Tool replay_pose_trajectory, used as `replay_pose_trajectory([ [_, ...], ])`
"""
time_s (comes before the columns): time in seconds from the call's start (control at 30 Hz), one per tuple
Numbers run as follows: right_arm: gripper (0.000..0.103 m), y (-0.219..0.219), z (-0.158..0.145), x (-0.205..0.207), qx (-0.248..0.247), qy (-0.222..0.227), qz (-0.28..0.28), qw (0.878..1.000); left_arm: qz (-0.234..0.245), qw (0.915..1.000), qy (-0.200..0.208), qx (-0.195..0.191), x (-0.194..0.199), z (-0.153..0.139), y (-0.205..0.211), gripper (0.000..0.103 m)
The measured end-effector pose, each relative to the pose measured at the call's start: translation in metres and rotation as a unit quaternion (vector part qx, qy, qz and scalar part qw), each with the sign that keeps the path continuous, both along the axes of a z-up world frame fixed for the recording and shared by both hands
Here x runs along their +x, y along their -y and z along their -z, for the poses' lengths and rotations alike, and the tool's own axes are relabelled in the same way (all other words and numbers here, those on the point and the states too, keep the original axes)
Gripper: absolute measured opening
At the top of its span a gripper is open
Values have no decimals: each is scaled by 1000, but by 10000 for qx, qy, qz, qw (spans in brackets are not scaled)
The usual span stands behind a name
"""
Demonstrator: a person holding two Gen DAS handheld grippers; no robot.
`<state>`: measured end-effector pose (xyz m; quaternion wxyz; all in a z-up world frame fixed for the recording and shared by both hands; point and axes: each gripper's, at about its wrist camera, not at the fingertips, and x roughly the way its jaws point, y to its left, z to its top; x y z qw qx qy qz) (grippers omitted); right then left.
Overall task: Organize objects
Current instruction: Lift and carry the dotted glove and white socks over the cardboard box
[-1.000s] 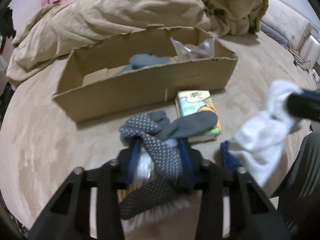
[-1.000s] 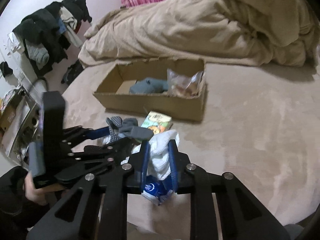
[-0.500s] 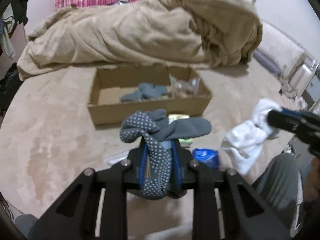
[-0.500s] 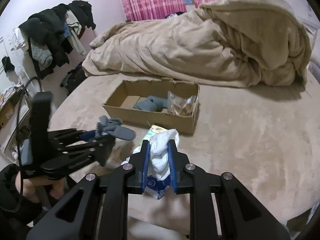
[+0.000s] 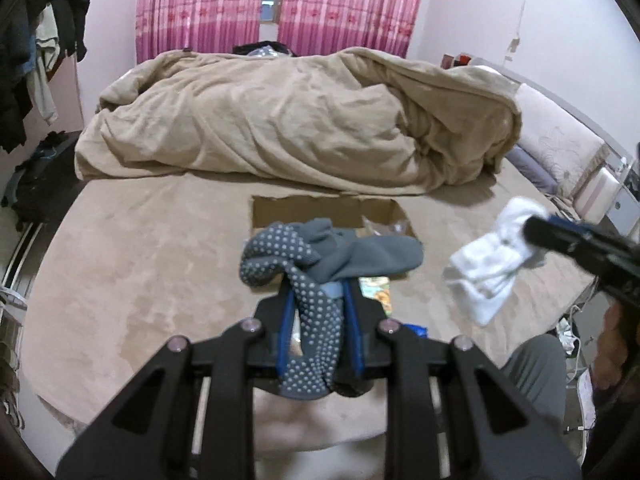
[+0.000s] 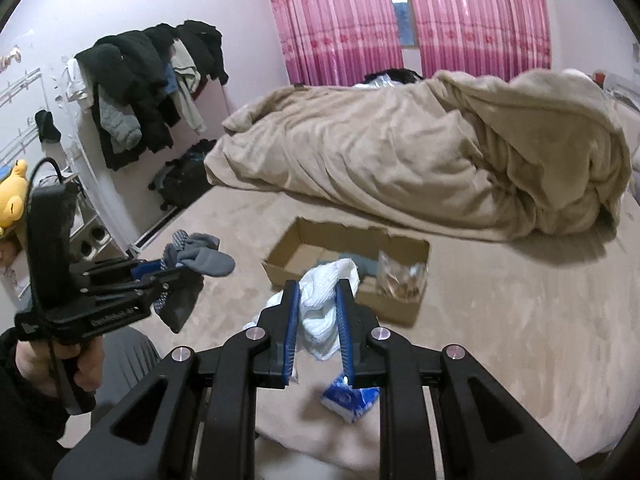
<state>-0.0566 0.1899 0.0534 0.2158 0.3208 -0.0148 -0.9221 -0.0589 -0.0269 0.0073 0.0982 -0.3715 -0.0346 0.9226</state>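
The left gripper (image 5: 318,300) is holding a grey dotted sock (image 5: 308,280) up off the bed (image 5: 120,260), its jaws closed on the middle of the fabric so that the toe and cuff are flopping over either side. In the right wrist view this same gripper (image 6: 160,276) is hanging to the left of the cardboard box (image 6: 400,304), well above the bed surface, with the sock drooping below it; lifting it this high is probably meant to clear the box wall before dropping it in.

The cardboard box is sitting open on the bed in front of the bunched tan duvet (image 6: 420,160), and it is already carrying a grey item (image 6: 366,266) and a clear crinkly bag (image 6: 402,276) at its right end, which suggests it is serving as the collecting place.

In front of the box, a colourful packet (image 5: 376,290) and a blue pack (image 6: 352,398) are lying on the bed, not yet gathered.

The right gripper (image 6: 318,312) is pinching a white cloth (image 6: 324,300) between narrowed jaws, the cloth bulging above and hanging below the pads. In the left wrist view it is dangling in the air to the right of the box, so both items are apparently being carried to the box together.
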Motion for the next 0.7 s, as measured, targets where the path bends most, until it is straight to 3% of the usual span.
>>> replay_pose_trajectory([
  [0.13, 19, 14, -11, -12, 87, -259, -28, 9996, -92, 9999, -81, 60, -17, 1, 9, 24],
  [0.3, 19, 29, -2, -47, 92, -259, -47, 9996, -136, 9995, -195, 214, -44, 7, 15, 24],
  [0.43, 19, 37, 20, -86, 150, -161, 67, 9997, -103, 9993, -278, 228, -78, 22, 15, 24],
  [0.6, 19, 42, 58, -137, 205, 17, 328, 9992, 46, 9993, 11, 377, -128, 57, 13, 25],
  [0.7, 19, 46, 82, -162, 190, 138, 446, 9987, 39, 9996, 167, 240, -154, 76, 12, 25],
])
